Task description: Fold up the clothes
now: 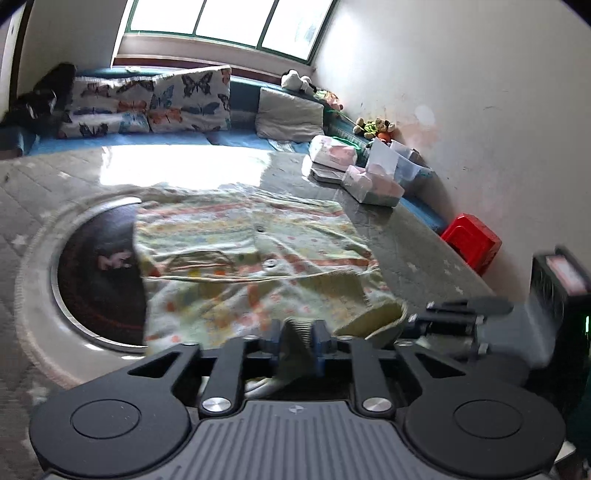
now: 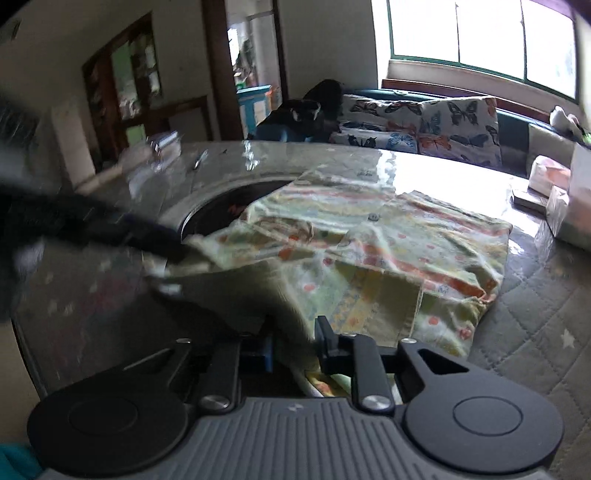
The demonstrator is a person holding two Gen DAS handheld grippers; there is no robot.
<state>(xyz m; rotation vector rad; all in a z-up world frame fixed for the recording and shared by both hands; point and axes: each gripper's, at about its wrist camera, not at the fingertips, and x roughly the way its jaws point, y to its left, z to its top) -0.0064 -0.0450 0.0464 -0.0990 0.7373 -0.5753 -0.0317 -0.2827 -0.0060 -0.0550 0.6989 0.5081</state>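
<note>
Right up at the lens in the left wrist view, the left gripper (image 1: 298, 341) has a bunched fold of the patterned garment (image 1: 251, 251) pinched between its blue pads, jaws only partly apart with cloth filling the gap; same deal in the right wrist view, where the right gripper (image 2: 293, 345) is closed down on a thick wad of that cloth, its jaws narrow; the right gripper also pokes into the left view just beside the left one, a bit blurry. The garment, pale green with orange and yellow stripes and dots, lies spread over the grey quilted tabletop (image 1: 55, 192), its far half flat and its near edge lifted toward both grippers; it partly covers a dark round inset (image 1: 99, 269) in the tabletop; butterfly cushions (image 1: 155, 103) sit along a bench under the window (image 1: 221, 18); tissue packs (image 1: 371, 184) and a red box (image 1: 471, 242) near the wall.
</note>
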